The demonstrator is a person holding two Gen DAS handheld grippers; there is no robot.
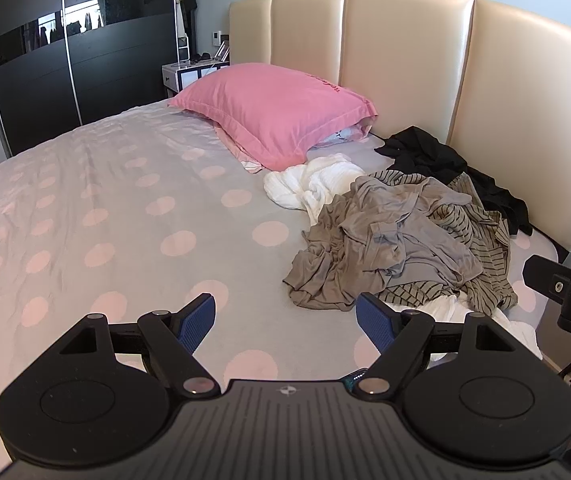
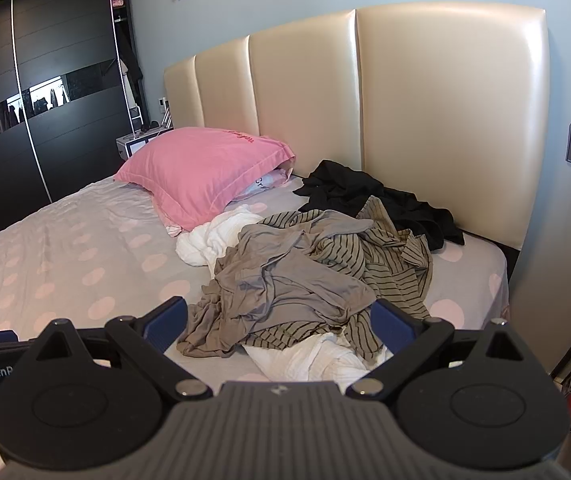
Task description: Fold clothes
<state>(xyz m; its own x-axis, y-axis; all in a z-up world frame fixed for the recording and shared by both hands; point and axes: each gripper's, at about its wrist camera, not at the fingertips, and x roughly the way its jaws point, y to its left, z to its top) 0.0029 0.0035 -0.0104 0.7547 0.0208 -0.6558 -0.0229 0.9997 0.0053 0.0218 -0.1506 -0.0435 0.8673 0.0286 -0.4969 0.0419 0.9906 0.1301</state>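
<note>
Both my grippers, left gripper and right gripper, jaws spread wide, empty. Crumpled clothes pile on bed just right of pink pillow. Best first pick: grey top uppermost; pinch one edge, lift clear of striped garment.

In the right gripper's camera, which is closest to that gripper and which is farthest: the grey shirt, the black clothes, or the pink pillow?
From the right gripper:
1. Grey shirt, just ahead, on top of the pile.
2. Black clothes, behind the pile, against the headboard.
3. Pink pillow, far left by the headboard.
</note>
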